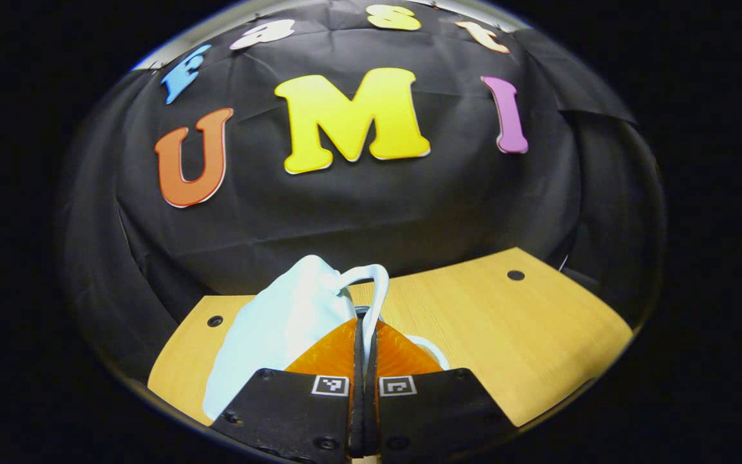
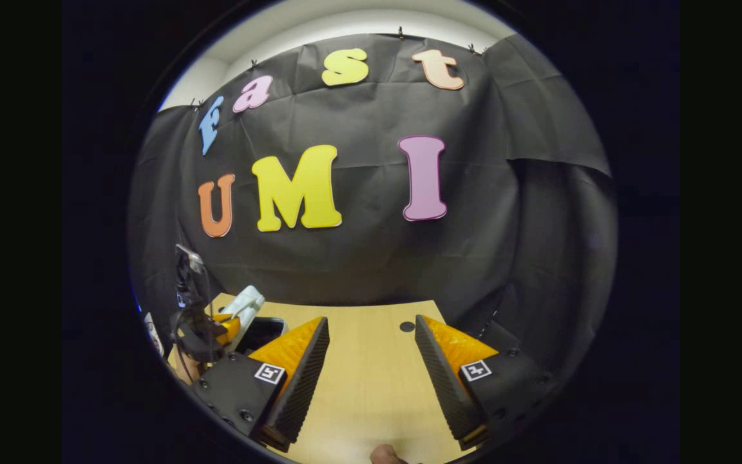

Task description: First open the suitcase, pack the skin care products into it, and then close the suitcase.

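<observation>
In the left gripper view my left gripper (image 1: 364, 325) is shut on the thin white loop handle (image 1: 380, 283) of the white suitcase (image 1: 274, 328). The suitcase's shell rises tilted just left of the fingers. In the right gripper view my right gripper (image 2: 371, 364) stands open above the bare wooden table (image 2: 371, 393), with nothing between its fingers. Far to the left in that view the left gripper (image 2: 219, 330) holds the white suitcase part (image 2: 245, 303) raised, and a dark opening (image 2: 261, 332) shows beside it. I cannot make out any skin care products.
The wooden table (image 1: 506, 335) has small dark holes (image 1: 516, 275) near its back corners. A small brownish rounded thing (image 2: 384, 455) sits at the lower edge of the right gripper view. Cables and the holding hand's rig (image 2: 187, 303) stand at the far left.
</observation>
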A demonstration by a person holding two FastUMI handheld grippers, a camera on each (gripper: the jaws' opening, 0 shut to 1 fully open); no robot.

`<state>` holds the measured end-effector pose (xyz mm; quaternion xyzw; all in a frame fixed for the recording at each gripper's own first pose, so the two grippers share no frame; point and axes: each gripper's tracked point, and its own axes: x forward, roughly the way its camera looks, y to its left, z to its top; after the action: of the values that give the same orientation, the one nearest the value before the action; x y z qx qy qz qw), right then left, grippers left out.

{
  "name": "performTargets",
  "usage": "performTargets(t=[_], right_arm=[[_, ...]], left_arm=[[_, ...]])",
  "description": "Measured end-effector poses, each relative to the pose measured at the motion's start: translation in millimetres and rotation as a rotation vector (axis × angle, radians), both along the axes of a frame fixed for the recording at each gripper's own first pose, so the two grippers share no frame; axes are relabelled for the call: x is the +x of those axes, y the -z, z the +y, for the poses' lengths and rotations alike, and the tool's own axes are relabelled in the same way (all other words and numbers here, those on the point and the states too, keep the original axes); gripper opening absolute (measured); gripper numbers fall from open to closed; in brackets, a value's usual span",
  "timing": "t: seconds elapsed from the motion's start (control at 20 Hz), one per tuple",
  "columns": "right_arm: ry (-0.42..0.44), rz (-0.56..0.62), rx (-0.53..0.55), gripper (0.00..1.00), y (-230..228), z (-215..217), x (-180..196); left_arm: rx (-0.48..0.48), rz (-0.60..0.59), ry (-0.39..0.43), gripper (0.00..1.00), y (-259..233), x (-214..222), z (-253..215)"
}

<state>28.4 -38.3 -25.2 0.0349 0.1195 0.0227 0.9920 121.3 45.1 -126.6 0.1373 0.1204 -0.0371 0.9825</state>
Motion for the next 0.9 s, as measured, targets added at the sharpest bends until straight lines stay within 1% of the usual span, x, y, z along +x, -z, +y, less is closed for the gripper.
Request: performTargets(t=[0.1, 0.25, 0.35, 0.5, 0.55, 0.6, 0.65, 0.75, 0.8, 0.85, 0.9], right_arm=[[0.004, 0.015, -0.014, 0.80, 8, -5, 1], [0.007, 0.042, -0.029, 0.81, 17, -11, -1], [0.008, 0.040, -0.050, 0.80, 16, -13, -2], [0.016, 0.041, -0.071, 0.80, 17, -16, -3], [0.019, 0.042, -0.071, 0.78, 17, -16, -4], [0.024, 0.045, -0.070, 0.81, 17, -16, -4], [0.031, 0.045, -0.074, 0.80, 16, -17, -4], [0.045, 0.039, -0.078, 0.80, 13, -18, -4], [0.052, 0.035, -0.077, 0.81, 10, -18, -4], [0.062, 0.028, -0.076, 0.80, 6, -19, -4], [0.072, 0.019, -0.079, 0.80, 2, -20, -4]], left_arm=[[0.089, 0.027, 0.013, 0.04, 25, 6, -15], [0.162, 0.078, 0.027, 0.03, 66, 15, -29], [0.173, 0.093, 0.018, 0.03, 80, 21, -29], [0.164, 0.106, 0.006, 0.04, 84, 27, -25], [0.183, 0.104, 0.005, 0.05, 84, 27, -27], [0.205, 0.094, 0.005, 0.06, 85, 26, -30], [0.222, 0.099, 0.014, 0.07, 89, 24, -36], [0.226, 0.115, 0.023, 0.22, 96, 23, -42], [0.210, 0.125, 0.038, 0.29, 96, 25, -45], [0.183, 0.136, 0.049, 0.30, 96, 27, -47], [0.156, 0.128, 0.045, 0.36, 90, 28, -48]])
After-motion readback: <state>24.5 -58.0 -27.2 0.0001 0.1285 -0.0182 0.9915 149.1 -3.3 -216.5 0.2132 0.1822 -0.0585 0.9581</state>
